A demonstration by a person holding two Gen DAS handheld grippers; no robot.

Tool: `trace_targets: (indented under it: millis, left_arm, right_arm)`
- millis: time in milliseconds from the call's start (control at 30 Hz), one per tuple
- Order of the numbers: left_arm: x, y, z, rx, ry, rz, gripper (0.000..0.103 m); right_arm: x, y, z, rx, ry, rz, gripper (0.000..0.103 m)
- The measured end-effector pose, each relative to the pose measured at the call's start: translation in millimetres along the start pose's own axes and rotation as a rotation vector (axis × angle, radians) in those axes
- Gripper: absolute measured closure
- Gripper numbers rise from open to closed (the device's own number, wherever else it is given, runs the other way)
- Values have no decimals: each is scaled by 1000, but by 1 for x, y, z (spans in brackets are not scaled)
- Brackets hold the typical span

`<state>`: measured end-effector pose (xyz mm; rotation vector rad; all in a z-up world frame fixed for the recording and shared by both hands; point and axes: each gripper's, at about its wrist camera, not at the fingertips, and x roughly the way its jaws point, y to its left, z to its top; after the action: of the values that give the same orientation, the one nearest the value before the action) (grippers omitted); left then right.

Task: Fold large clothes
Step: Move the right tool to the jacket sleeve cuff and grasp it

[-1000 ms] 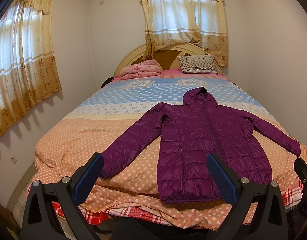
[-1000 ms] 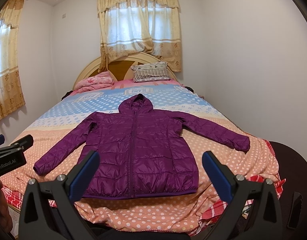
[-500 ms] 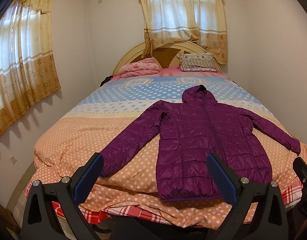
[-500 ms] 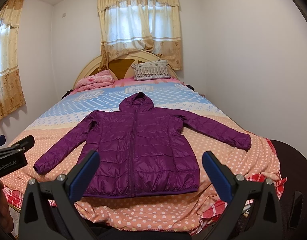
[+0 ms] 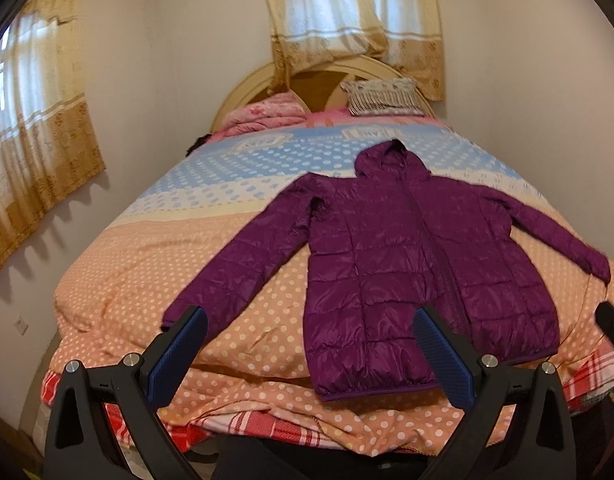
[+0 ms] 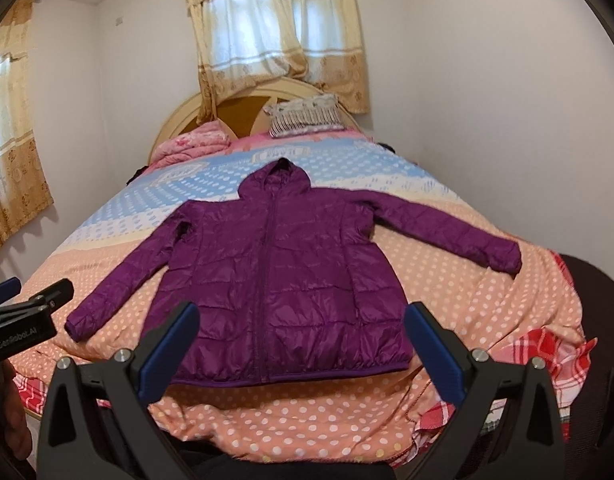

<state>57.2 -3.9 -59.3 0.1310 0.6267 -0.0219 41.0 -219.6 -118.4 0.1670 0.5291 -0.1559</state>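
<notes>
Jacket: purple quilted puffer w/ hood (image 5: 411, 256), the thing to fold; lies flat, front up, zipped, on the bed, not folded.
L gripper: (image 5: 311, 354) fingers wide apart, nothing btwn them; hovers over the foot end of the bed, clear of the jacket.
L fingers: blue pads (image 5: 179, 356); left pad sits in line w/ the jacket's left cuff, right pad over the hem area. Contact w/ the cuff hard to judge, prob. none.
R gripper: (image 6: 303, 354) fingers also spread wide, holding nothing; above the hem, centred on the jacket body.
R fingers: blue pads (image 6: 435, 354) bracket the hem from both sides in the right wrist view.
Other gripper seen: black body of L gripper at left edge of right wrist view, white lettering on it, too blurred to read for sure.
Jacket layout: hood toward headboard, hem toward foot end, both sleeves spread out and angled down; right sleeve cuff (image 6: 503, 258) near the bed's right edge.
Bed: polka-dot duvet (image 5: 147, 264), orange at near end, blue farther up; red plaid sheet (image 6: 547, 344) shows at the foot corner.
Head end: pink folded blanket (image 5: 263, 114), striped pillow (image 5: 383, 98), rounded wood headboard (image 6: 179, 118).
Room: yellow curtains (image 5: 355, 12) on back window; 2nd curtained window on left wall.
</notes>
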Motion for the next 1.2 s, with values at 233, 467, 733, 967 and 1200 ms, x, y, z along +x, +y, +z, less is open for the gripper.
trace_targets:
  millis: [233,467,733,967,1200]
  left_arm:
    - [66,-21,3,59,29,-21,1]
    - [124,-41,22,121,29,-33,1]
    - [190,-59,47,183,47,-17,1]
    - [231,-57,59,189,59,-12,1]
    - [275,-46,69,171,96,17,1]
  right_arm:
    - [64,-77,-2,134,88,-124,0]
    - [107,-171,17,284,116,-274,0]
    - [165,-266,45,373,181,-467,9]
    - [198,-323,39,487,290,-512,28]
    - [209,-328,43,421,296,-523,81]
